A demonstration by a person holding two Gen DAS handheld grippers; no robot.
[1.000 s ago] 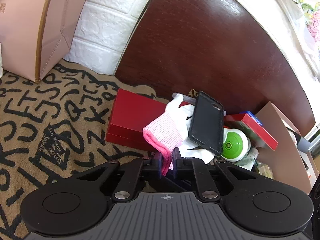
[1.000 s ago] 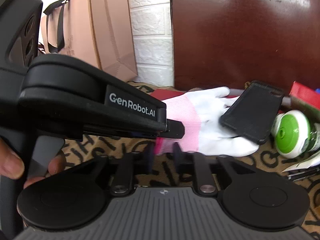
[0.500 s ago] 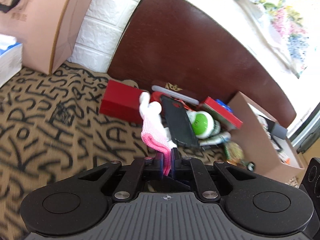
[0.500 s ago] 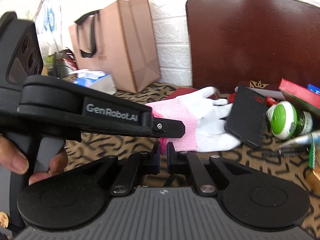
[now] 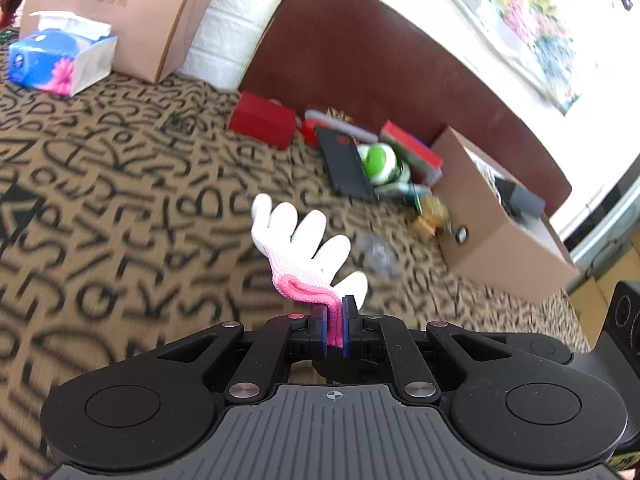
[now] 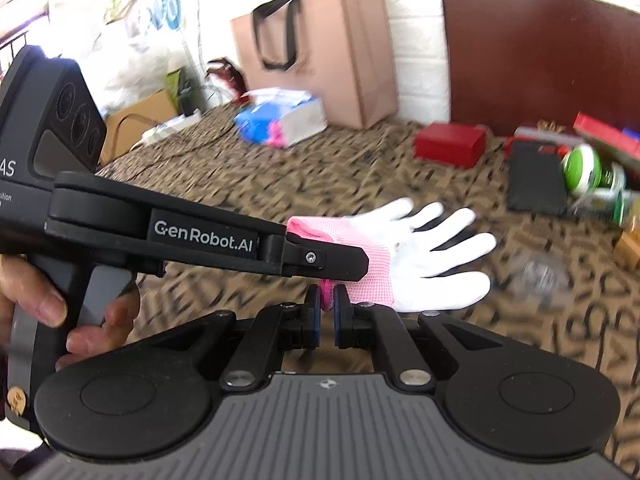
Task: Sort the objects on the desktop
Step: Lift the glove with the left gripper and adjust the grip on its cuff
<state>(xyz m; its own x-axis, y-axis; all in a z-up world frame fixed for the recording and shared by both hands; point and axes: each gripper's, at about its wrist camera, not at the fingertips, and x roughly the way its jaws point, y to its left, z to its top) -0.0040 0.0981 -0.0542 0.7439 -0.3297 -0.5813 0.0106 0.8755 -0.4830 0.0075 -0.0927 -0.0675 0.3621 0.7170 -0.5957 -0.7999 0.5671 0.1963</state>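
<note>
A white glove with a pink cuff [image 5: 304, 244] hangs in the air above the patterned cloth, its fingers spread. My left gripper [image 5: 335, 320] is shut on the pink cuff. In the right wrist view the same glove [image 6: 416, 248] stretches out level, and my right gripper [image 6: 326, 304] is shut on the lower edge of its cuff. The left gripper [image 6: 360, 260] crosses this view from the left, clamped on the cuff's upper part, with a hand around its handle. The black phone case [image 5: 346, 168] lies on the cloth by the pile at the back.
A red box [image 5: 262, 124], a green-capped bottle [image 5: 380, 164] and red books lie against the dark brown board. An open cardboard box [image 5: 500, 216] stands at the right. A tissue pack [image 5: 60, 56] and a paper bag [image 6: 320, 52] stand at the back left.
Both grippers pulled back from the pile, carrying the glove up off it. The phone case slid off the glove and now lies on the cloth. The right gripper closed on the cuff.
</note>
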